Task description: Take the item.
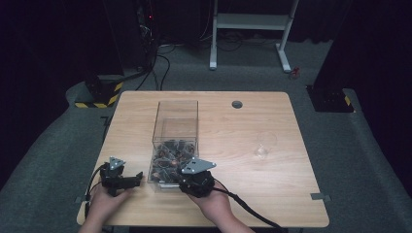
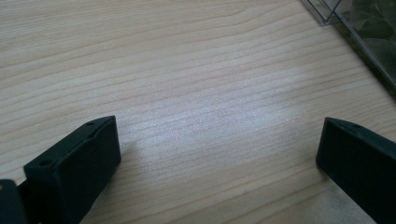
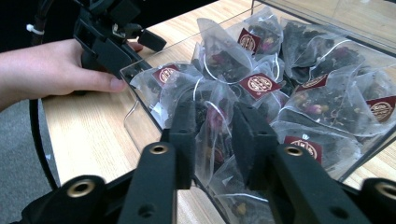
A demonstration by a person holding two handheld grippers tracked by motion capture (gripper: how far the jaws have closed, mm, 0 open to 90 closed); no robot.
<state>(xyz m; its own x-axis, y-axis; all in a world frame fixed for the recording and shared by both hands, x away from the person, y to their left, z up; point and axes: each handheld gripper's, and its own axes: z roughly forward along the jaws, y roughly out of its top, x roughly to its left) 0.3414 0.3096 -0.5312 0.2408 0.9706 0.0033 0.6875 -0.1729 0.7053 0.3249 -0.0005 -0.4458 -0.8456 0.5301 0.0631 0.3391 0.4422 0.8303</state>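
A: Where is the right gripper point(image 3: 214, 135)?

B: At the near end of the clear box point(image 1: 176, 141), with its 2 jaws reaching in among the tea bags point(image 3: 280, 88). They are pinched on 1 tea bag point(image 3: 212, 128), its thin mesh squeezed between them.

A: And the box?

B: It sits on the wooden table point(image 1: 272, 189), left of the middle, long side running away from the person. The bags fill the near half; they are see-through pouches of dark leaves with small red labels.

A: The left gripper point(image 1: 130, 180)?

B: It rests low on the table just left of the box's near corner, held in the left hand point(image 1: 108, 201). From its own camera, the jaws stand wide apart with nothing but bare wood between them, and the box corner shows at the top right.

A: Anything else on the table?

B: A small clear glass point(image 1: 263, 145) stands well to the right of the box, and a round grey hole cover point(image 1: 237, 104) sits near the far edge.
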